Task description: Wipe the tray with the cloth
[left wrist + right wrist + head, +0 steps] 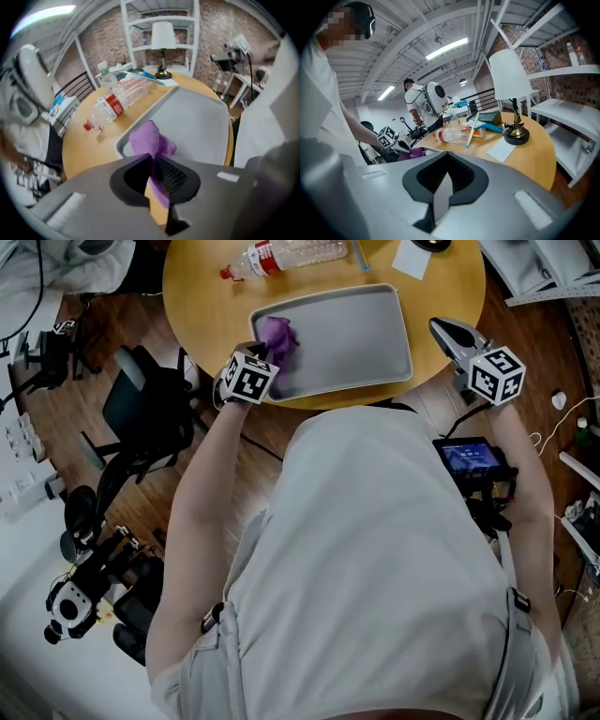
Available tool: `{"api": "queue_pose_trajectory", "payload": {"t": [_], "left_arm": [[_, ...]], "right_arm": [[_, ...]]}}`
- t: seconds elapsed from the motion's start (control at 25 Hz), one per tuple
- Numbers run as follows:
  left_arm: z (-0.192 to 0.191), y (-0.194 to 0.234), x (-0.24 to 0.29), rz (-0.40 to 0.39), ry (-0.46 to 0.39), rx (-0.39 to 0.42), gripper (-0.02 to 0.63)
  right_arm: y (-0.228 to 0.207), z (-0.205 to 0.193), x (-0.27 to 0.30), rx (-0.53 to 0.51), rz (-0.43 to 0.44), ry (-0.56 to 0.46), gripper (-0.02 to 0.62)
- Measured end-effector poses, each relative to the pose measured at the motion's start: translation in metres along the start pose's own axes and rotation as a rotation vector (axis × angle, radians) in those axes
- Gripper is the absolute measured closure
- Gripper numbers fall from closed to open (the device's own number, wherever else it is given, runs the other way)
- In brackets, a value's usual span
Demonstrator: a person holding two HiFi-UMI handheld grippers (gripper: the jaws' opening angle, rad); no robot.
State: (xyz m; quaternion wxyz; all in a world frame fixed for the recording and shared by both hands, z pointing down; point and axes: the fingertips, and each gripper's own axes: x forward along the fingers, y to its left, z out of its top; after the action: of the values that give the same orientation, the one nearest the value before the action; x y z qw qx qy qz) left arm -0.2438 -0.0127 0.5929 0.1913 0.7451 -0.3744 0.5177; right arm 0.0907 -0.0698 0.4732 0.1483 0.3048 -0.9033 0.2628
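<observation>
tray (361, 329) on bench (202, 296): we find the cloth (277, 336) in its corner | our left hand-held gripper (153, 165): clamped on cloth | right hand-held gripper (443, 187): jaws together, empty

1. The crumpled purple cloth (149, 140) disappears mid-length inside the clamped jaws of your left gripper (154, 180), whose body covers the 6 o'clock rim of the grey rectangular metal tray (197, 117).
2. In your head view, the black-and-white marker cube (249, 378) hides those jaws and the tray's 8 o'clock corner.
3. Your pale-shirted torso (375, 568) blocks the 6 o'clock edge of the round wooden table (197, 306).
4. At 12 o'clock, the white paper sheet (411, 259) and black lamp base (431, 244) are cut by the top edge; the label on the clear plastic bottle (291, 254) is too small to read.
5. The body of your right gripper (443, 197) hides nearly all the tray.
</observation>
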Motion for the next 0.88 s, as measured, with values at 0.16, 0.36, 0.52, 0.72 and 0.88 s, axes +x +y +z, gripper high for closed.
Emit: {"api": "queue_pose_trajectory", "payload": {"t": [0.16, 0.36, 0.52, 0.72, 0.88], "left_arm": [[0.019, 0.011, 0.01, 0.015, 0.036, 0.312, 0.575], [0.042, 0.036, 0.03, 0.07, 0.08, 0.603, 0.575], [0.05, 0.05, 0.054, 0.068, 0.104, 0.735, 0.575], [0.052, 0.055, 0.084, 0.035, 0.133, 0.782, 0.575], [0.044, 0.054, 0.095, 0.037, 0.159, 0.794, 0.575]], "right_arm": [[-0.009, -0.004, -0.007, 0.027, -0.038, -0.002, 0.592], [-0.019, -0.011, -0.015, 0.058, -0.079, 0.0, 0.592], [-0.025, -0.016, -0.02, 0.078, -0.11, 0.006, 0.594], [-0.033, -0.022, -0.028, 0.101, -0.149, 0.015, 0.594], [-0.027, -0.026, -0.035, 0.103, -0.17, 0.019, 0.593]]}}
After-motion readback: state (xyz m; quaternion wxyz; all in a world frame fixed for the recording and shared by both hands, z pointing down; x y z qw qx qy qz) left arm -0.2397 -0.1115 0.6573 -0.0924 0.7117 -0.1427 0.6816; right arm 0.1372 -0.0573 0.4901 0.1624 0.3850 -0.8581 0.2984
